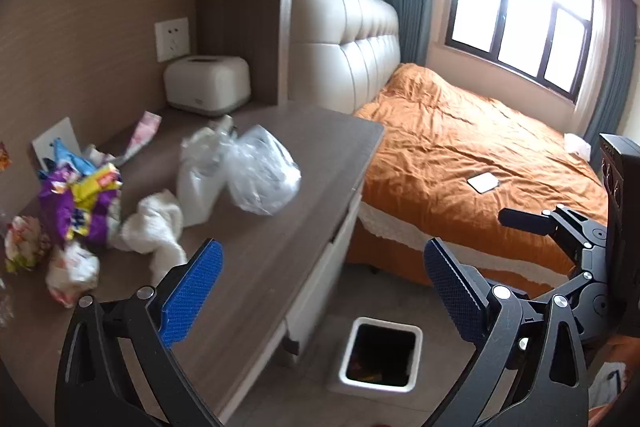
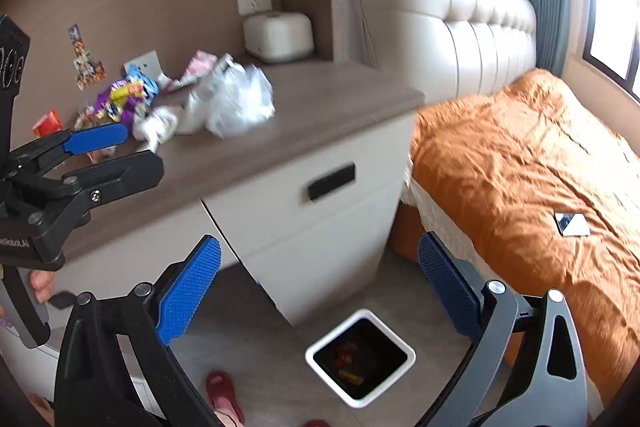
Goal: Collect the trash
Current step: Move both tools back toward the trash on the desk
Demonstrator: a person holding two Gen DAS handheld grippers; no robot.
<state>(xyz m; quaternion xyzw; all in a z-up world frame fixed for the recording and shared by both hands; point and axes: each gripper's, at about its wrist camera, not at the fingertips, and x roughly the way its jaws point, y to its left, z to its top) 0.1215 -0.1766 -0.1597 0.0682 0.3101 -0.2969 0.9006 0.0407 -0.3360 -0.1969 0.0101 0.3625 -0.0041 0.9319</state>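
Note:
Trash lies on the brown desk top [image 1: 280, 227]: a clear plastic bag [image 1: 260, 175], a white crumpled tissue [image 1: 154, 227], purple and yellow snack wrappers [image 1: 82, 199] and a small crumpled wrapper [image 1: 72, 273]. The same pile shows in the right wrist view, with the plastic bag [image 2: 240, 99] and wrappers [image 2: 124, 99]. A white bin [image 1: 380, 355] with a dark inside stands on the floor by the desk; it also shows in the right wrist view [image 2: 360, 357]. My left gripper [image 1: 320, 291] is open and empty over the desk's edge. My right gripper [image 2: 320, 287] is open and empty above the floor.
A white tissue box [image 1: 208, 85] and a wall socket [image 1: 172, 39] sit at the desk's back. The desk drawer [image 2: 332, 183] has a dark handle. A bed with an orange cover [image 1: 480, 167] lies to the right, with a small card [image 1: 484, 183] on it.

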